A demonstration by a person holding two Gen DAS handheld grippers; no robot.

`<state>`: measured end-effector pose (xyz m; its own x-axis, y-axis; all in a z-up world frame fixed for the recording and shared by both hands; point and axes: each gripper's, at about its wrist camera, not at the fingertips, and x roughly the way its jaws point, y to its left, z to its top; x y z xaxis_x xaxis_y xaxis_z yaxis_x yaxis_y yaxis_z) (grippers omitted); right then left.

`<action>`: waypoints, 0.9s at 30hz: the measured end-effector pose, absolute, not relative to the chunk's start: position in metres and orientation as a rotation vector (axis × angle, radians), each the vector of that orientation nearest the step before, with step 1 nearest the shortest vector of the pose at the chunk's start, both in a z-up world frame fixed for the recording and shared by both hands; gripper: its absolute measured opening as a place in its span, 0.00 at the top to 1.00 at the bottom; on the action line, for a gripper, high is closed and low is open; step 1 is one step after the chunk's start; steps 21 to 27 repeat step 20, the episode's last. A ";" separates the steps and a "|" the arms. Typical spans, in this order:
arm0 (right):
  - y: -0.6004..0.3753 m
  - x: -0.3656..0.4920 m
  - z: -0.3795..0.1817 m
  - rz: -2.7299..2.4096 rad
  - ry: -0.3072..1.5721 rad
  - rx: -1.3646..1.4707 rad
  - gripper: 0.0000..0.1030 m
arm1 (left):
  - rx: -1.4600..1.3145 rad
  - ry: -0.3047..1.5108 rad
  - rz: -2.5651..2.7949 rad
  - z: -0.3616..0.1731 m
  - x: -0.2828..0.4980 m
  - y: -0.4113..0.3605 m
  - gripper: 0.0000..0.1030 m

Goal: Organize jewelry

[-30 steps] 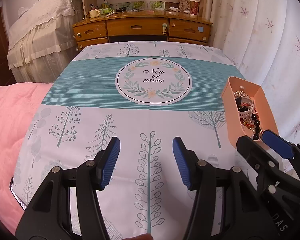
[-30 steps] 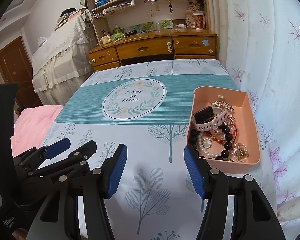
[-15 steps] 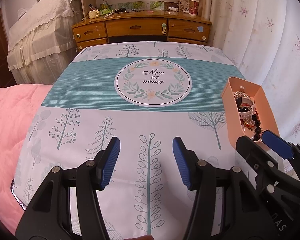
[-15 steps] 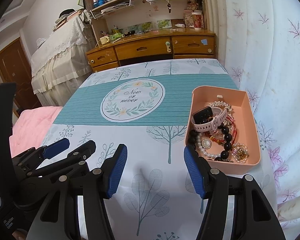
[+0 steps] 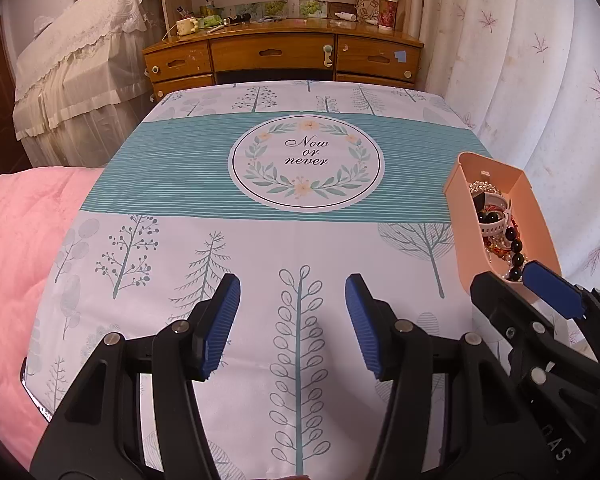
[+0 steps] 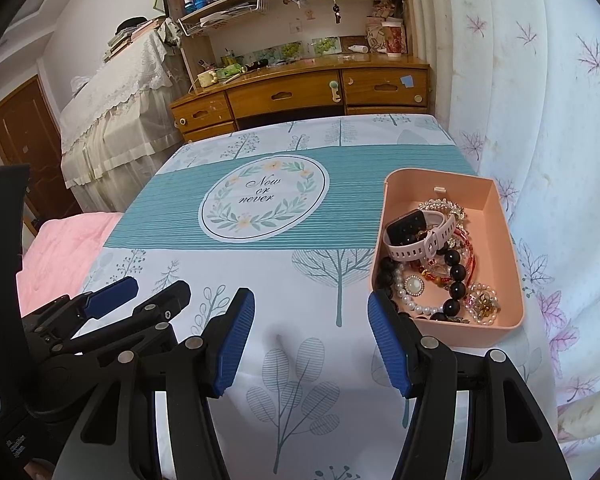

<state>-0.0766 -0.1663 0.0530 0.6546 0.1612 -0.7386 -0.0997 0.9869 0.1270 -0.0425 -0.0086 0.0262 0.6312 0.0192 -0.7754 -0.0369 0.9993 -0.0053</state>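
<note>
The left gripper [image 5: 292, 320] has its two blue-padded fingers [image 5: 220, 328] spread apart, with nothing between them; under the gap only the printed tablecloth [image 5: 260, 232] shows, with a leafy stem drawing in the middle. The fingers hover above the cloth and touch no object. In the right wrist view this same gripper appears at the lower left of the frame, with its jaws apart as well.

The right gripper [image 6: 312, 344] is also spread, a little wider, and it holds nothing. Between its pads lies bare cloth with a grey leaf print. Its right finger [image 6: 388, 344] stands just in front of the near left corner of the pink tray [image 6: 500, 216] and overlaps it in the picture; whether it touches the wall I cannot tell.

The tray sits at the right side of the frame in both views, on the cloth near the curtain [image 6: 560, 120]. Inside it the jewelry lies in a heap: a pink-strapped smartwatch [image 6: 416, 236] on top toward the far left, a string of white pearls [image 6: 412, 300] with a round pendant at the near left, large black beads [image 6: 456, 280] across the middle, a gold ornament [image 6: 484, 304] at the near right, and a sparkling chain [image 6: 444, 206] at the far side. In the left wrist view the tray is at the right edge, well to the right of the left gripper's fingers.
</note>
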 end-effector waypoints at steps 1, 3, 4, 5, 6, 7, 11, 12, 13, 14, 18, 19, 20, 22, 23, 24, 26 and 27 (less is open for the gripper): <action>-0.166 -0.076 0.052 0.147 0.846 0.077 0.42 | -0.022 0.888 0.032 0.026 -0.043 -0.009 0.49; -0.166 -0.076 0.051 0.146 0.846 0.078 0.42 | -0.021 0.890 0.028 0.025 -0.041 -0.007 0.50; -0.165 -0.076 0.050 0.143 0.848 0.079 0.42 | -0.021 0.891 0.027 0.024 -0.041 -0.007 0.50; -0.165 -0.075 0.048 0.143 0.851 0.079 0.42 | -0.020 0.891 0.026 0.024 -0.040 -0.006 0.49; -0.163 -0.075 0.048 0.141 0.853 0.080 0.42 | -0.020 0.890 0.025 0.024 -0.040 -0.005 0.49; -0.163 -0.074 0.047 0.141 0.853 0.080 0.42 | -0.020 0.890 0.025 0.024 -0.040 -0.005 0.49; -0.163 -0.074 0.046 0.140 0.852 0.079 0.42 | -0.023 0.893 0.023 0.023 -0.040 -0.005 0.49; -0.162 -0.074 0.046 0.140 0.853 0.079 0.42 | -0.024 0.895 0.023 0.023 -0.040 -0.005 0.49; -0.162 -0.074 0.045 0.139 0.855 0.080 0.42 | -0.024 0.897 0.022 0.022 -0.039 -0.003 0.49; -0.163 -0.074 0.046 0.140 0.855 0.080 0.42 | -0.024 0.899 0.021 0.021 -0.039 -0.002 0.49; -0.157 -0.073 0.045 0.138 0.862 0.079 0.42 | -0.033 0.908 0.019 0.018 -0.038 0.003 0.49; -0.156 -0.073 0.044 0.137 0.863 0.077 0.42 | -0.035 0.909 0.018 0.018 -0.038 0.005 0.49; -0.154 -0.072 0.043 0.137 0.864 0.074 0.42 | -0.039 0.911 0.018 0.017 -0.038 0.007 0.50; -0.154 -0.072 0.043 0.137 0.864 0.074 0.42 | -0.039 0.911 0.018 0.017 -0.038 0.007 0.50; -0.154 -0.072 0.043 0.137 0.864 0.074 0.42 | -0.039 0.911 0.018 0.017 -0.038 0.007 0.50; -0.154 -0.072 0.043 0.137 0.864 0.074 0.42 | -0.039 0.911 0.018 0.017 -0.038 0.007 0.50; -0.154 -0.072 0.043 0.137 0.864 0.074 0.42 | -0.039 0.911 0.018 0.017 -0.038 0.007 0.50; -0.154 -0.072 0.043 0.137 0.864 0.074 0.42 | -0.039 0.911 0.018 0.017 -0.038 0.007 0.50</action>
